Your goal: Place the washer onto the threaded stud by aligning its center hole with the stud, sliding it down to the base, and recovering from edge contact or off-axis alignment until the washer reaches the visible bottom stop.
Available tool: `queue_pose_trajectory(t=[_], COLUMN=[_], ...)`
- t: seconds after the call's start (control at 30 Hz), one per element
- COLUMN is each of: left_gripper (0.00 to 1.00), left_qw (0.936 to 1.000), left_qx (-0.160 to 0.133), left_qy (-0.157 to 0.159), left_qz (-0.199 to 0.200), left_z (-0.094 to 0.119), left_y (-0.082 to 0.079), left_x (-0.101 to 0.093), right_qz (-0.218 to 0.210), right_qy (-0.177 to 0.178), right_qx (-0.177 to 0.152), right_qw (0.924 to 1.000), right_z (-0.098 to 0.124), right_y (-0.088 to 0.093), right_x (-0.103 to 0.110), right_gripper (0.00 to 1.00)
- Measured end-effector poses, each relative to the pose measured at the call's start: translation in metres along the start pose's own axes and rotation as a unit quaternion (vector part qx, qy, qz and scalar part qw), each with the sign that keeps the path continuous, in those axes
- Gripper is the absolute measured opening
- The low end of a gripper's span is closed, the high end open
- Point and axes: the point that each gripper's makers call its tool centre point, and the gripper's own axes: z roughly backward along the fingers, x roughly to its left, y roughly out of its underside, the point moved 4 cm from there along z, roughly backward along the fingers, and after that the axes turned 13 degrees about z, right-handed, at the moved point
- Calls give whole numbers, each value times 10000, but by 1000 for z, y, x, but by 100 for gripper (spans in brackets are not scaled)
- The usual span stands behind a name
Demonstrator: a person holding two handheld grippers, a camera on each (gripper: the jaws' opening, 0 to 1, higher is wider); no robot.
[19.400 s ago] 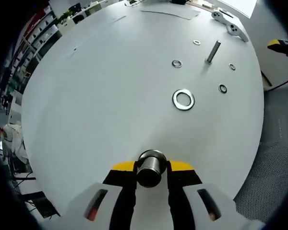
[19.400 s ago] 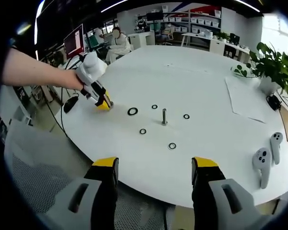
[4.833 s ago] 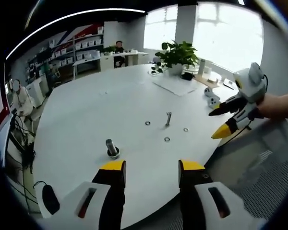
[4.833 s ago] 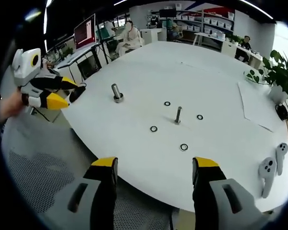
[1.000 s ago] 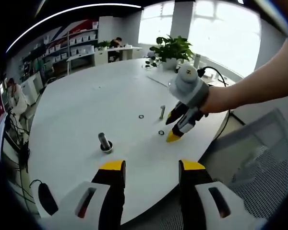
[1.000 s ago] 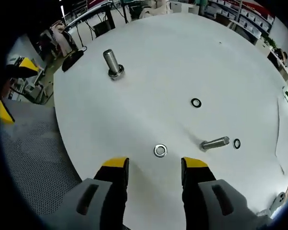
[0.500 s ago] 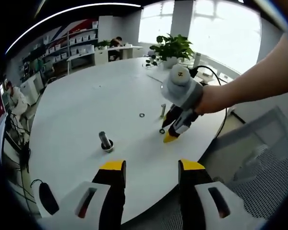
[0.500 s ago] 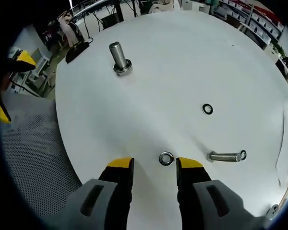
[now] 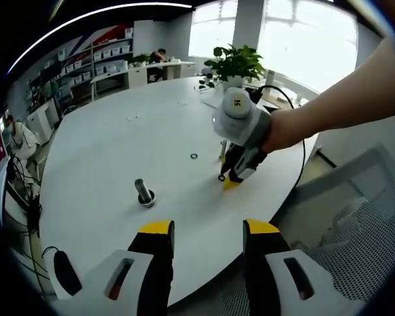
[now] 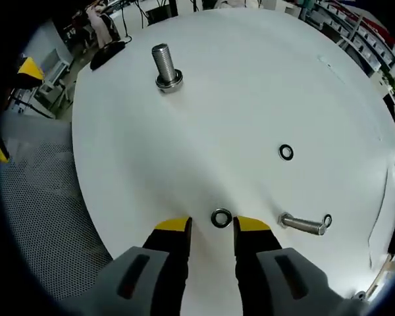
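A small steel washer (image 10: 220,218) lies flat on the white round table (image 10: 237,99), just between the yellow tips of my right gripper (image 10: 212,226). The jaws stand open with a narrow gap and do not press on it. A thin threaded stud (image 10: 303,224) stands close to the right of it, with another washer (image 10: 326,220) beside its base. In the left gripper view a hand holds the right gripper (image 9: 232,181) tips-down at that washer (image 9: 221,177), beside the thin stud (image 9: 222,150). My left gripper (image 9: 209,230) hangs open off the table's near edge.
A thick bolt (image 10: 166,66) stands upright with a large washer (image 10: 169,81) around its base, also the thick bolt (image 9: 143,193) in the left gripper view. One more small washer (image 10: 286,153) lies mid-table. A black mouse (image 9: 62,270) sits at the table edge.
My right gripper has come down closer to the table and its jaws have narrowed, so the washer now sits between the tips. The left gripper has stayed open and nearly still.
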Motion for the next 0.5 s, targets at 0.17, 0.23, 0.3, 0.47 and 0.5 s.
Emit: queue_pose_trajectory(t=[0.17,0.23,0.3,0.47,0.5], left_gripper=[39,39,39,39,38], left_qw=[9999,9999,9999,9999,9999], left_qx=[-92,-103,-88,-84,-81], left_qy=[-13,-15,-25,-21,-22], left_qz=[83,104,106,84,89], left_z=[2,2,2,1,1], left_y=[-4,-4,-3,-4,-4], left_x=[2,3,3,2,2], right_qz=[-21,0,77,235,275], right_qy=[-3,-5,-34,-116,-160], right_qx=[86,81,82,106,112], right_qw=[10000,10000,9999,9996,9994], right_z=[-1,0,0,-1,-1], right_y=[1,1,1,1,1], right_x=[-7,-7,-8,-10,-11], right_gripper=[20,16,16,14,14])
